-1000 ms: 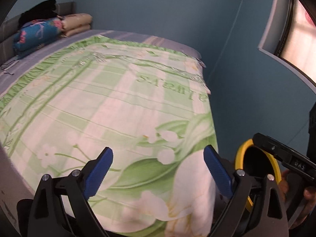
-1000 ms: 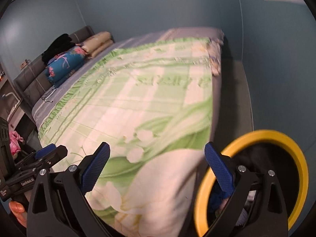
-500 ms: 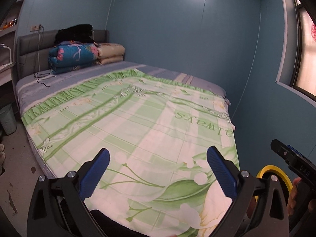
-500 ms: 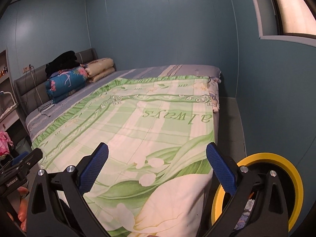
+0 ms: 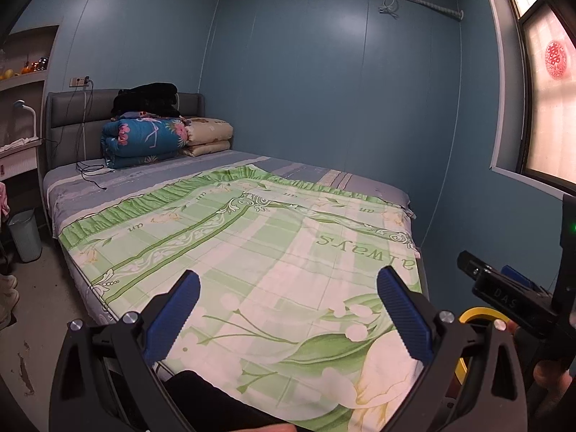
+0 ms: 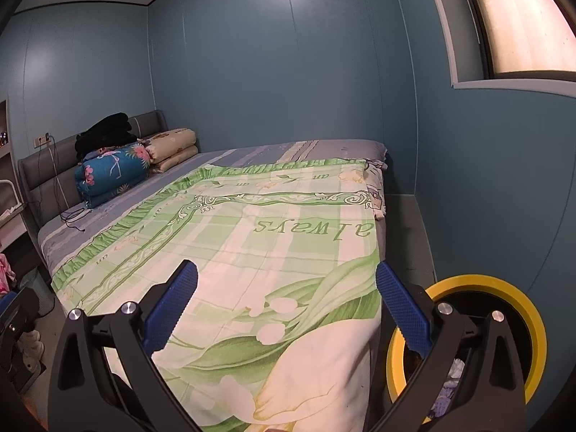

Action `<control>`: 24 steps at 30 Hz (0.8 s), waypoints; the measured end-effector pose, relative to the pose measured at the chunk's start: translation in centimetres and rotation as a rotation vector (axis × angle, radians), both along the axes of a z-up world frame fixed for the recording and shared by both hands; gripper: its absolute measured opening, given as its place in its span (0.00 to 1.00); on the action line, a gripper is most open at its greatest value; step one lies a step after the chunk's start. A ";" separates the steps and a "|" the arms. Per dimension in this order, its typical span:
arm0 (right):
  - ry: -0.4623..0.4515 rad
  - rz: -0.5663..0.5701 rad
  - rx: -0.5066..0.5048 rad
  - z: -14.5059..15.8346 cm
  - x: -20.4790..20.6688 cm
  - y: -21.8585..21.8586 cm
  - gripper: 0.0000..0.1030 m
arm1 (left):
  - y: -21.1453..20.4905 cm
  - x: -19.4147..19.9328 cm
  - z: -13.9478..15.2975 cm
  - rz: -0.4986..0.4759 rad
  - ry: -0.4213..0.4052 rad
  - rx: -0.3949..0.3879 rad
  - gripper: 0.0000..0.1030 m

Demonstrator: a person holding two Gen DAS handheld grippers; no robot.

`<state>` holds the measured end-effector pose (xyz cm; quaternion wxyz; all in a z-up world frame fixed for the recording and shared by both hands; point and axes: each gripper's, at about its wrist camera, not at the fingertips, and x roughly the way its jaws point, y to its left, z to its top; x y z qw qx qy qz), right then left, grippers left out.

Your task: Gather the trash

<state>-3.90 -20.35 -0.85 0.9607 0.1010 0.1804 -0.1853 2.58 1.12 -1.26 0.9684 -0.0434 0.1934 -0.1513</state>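
Your left tongs (image 5: 288, 309) and right tongs (image 6: 286, 298) hang spread and empty over the green floral bedspread (image 6: 252, 237); blue walls (image 6: 288, 72) surround, yellow-rimmed bin (image 6: 532, 309) beside the bed.

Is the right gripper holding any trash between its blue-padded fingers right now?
No. In the right wrist view the right gripper stands wide open with only the green floral bedspread showing between its fingers.

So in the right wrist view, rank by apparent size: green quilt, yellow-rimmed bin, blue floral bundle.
1. Green quilt
2. Yellow-rimmed bin, though nearness inflates it
3. Blue floral bundle, farther away
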 end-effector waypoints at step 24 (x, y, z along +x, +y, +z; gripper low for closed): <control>-0.007 -0.026 0.006 -1.1 -0.8 0.3 0.92 | -0.5 -1.5 -0.4 0.032 -0.013 0.018 0.92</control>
